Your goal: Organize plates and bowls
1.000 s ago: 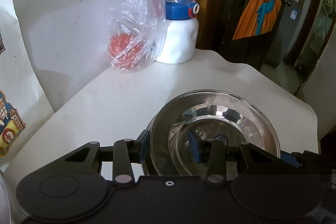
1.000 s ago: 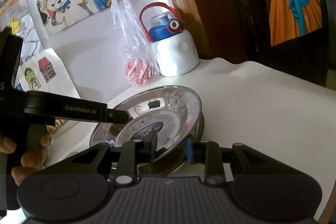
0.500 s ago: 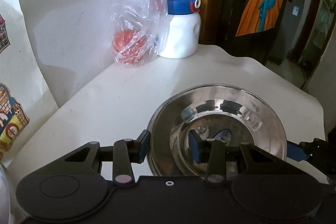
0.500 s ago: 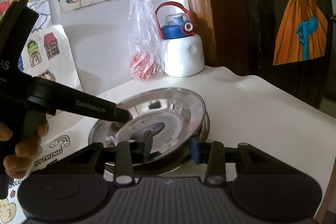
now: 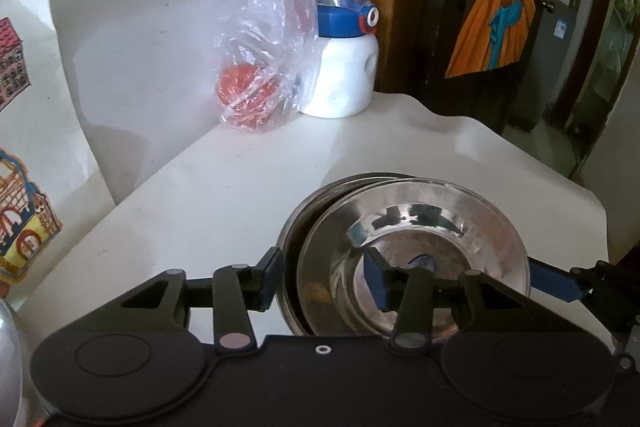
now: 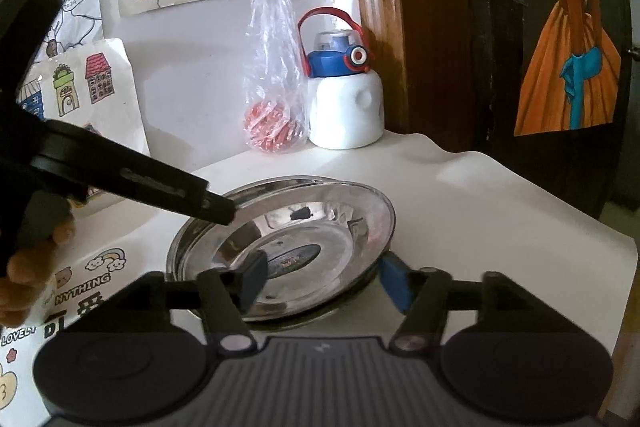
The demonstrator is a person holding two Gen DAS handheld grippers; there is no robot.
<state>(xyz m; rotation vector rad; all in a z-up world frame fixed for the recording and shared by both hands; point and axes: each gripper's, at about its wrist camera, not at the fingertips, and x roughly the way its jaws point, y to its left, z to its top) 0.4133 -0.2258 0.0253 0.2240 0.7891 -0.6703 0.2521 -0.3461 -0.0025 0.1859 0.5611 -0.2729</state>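
Presently: steel plate point(image 6: 304, 227) rim-up, nested off-centre in steel bowl point(image 5: 294, 227); left tongs point(image 5: 324, 277) and right tongs point(image 6: 326, 277) both apart, straddling rims.

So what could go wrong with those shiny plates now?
1. The top plate sits off-centre on the lower dish, so a nudge might make it slide and clatter.
2. The right gripper has its jaws wide apart, one inside the rim and one outside. If it lifts before closing, the plate may slip.
3. Both dishes stand fairly near the table edge, so a push that way could send them over.
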